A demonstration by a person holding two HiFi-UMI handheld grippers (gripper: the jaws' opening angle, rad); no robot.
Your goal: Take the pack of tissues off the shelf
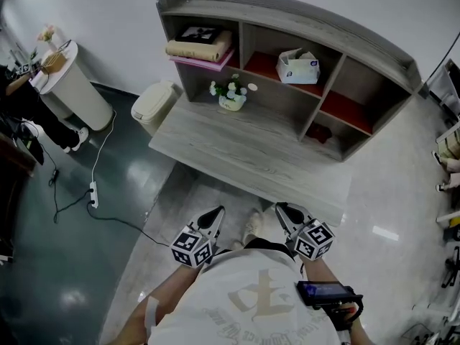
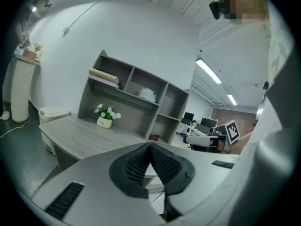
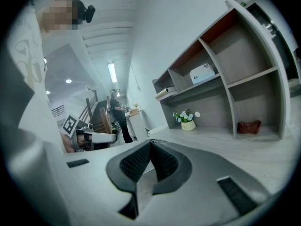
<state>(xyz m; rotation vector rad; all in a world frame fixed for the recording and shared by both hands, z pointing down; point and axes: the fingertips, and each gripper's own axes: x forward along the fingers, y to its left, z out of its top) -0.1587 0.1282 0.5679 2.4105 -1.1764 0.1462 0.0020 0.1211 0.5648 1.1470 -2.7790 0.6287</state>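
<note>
The pack of tissues [image 1: 298,66] is a white box with dark print, standing in the upper middle compartment of the grey wooden shelf [image 1: 327,31] on the desk. It also shows in the left gripper view [image 2: 147,94] and in the right gripper view [image 3: 203,73]. My left gripper [image 1: 215,214] and right gripper [image 1: 282,210] hang side by side close to my body, short of the desk's front edge and far from the shelf. Both point toward the shelf. Each is shut, pads meeting at the tips, with nothing between them [image 2: 150,147] [image 3: 150,144].
A small pot of white flowers [image 1: 231,94] stands on the desk [image 1: 237,153] under the shelf. Books [image 1: 199,47] fill the upper left compartment; a dark red object [image 1: 320,131] lies lower right. A lidded bin [image 1: 156,105], a white cabinet [image 1: 68,85] and a person [image 1: 21,99] are at the left.
</note>
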